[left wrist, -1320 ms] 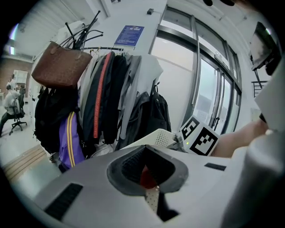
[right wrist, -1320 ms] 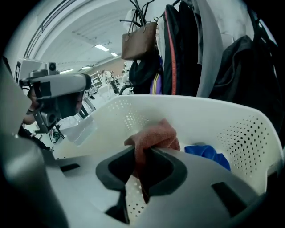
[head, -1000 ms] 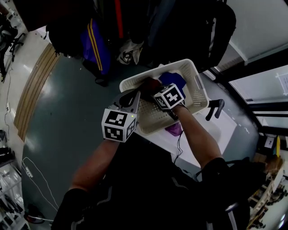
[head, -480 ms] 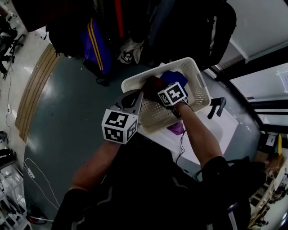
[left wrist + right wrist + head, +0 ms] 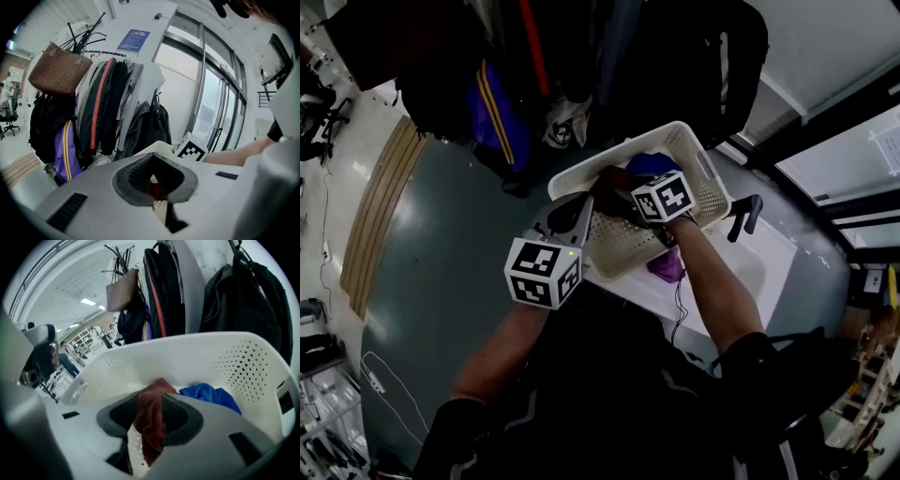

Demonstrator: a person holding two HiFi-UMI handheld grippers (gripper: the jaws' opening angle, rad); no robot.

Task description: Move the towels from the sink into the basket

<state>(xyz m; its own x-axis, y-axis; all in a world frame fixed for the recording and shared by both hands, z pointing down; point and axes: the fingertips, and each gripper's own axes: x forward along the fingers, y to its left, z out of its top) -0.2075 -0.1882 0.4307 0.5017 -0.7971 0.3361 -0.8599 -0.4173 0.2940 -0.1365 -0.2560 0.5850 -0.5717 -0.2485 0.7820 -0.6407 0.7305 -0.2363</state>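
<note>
**Basket** [image 5: 187, 357]: white, perforated, set at the left end of the sink [image 5: 759, 272].

**Blue towel** [image 5: 208, 397]: already laid inside the basket, toward its far right corner.

**Red towel** [image 5: 149, 423]: hung between the fingers of the right gripper [image 5: 149, 404], within the basket walls, its lower end dangling over the basket floor. These fingers have just been opening and are found roughly half apart. The cloth is judged to lie loose between them, not pinched.

**Purple towel** [image 5: 666, 267]: left in the sink, just beside the basket's near edge and partly under the right forearm.

**Left gripper** [image 5: 151, 164]: held outside the basket, at its left rim. The fingers are closed tip to tip and nothing is held.

**Progress:** one towel is delivered, a second is judged to be at release, and one is seen remaining. Part of the sink is hidden by the arm, so further towels cannot be ruled out.

**Room:** the left half of the basket floor is bare.
- A faucet [image 5: 743, 217] stands at the sink's far edge, near the basket's right end, and is to be cleared on the way to the purple towel.
- Coats [image 5: 108, 103] hang beyond the basket's far side.
</note>
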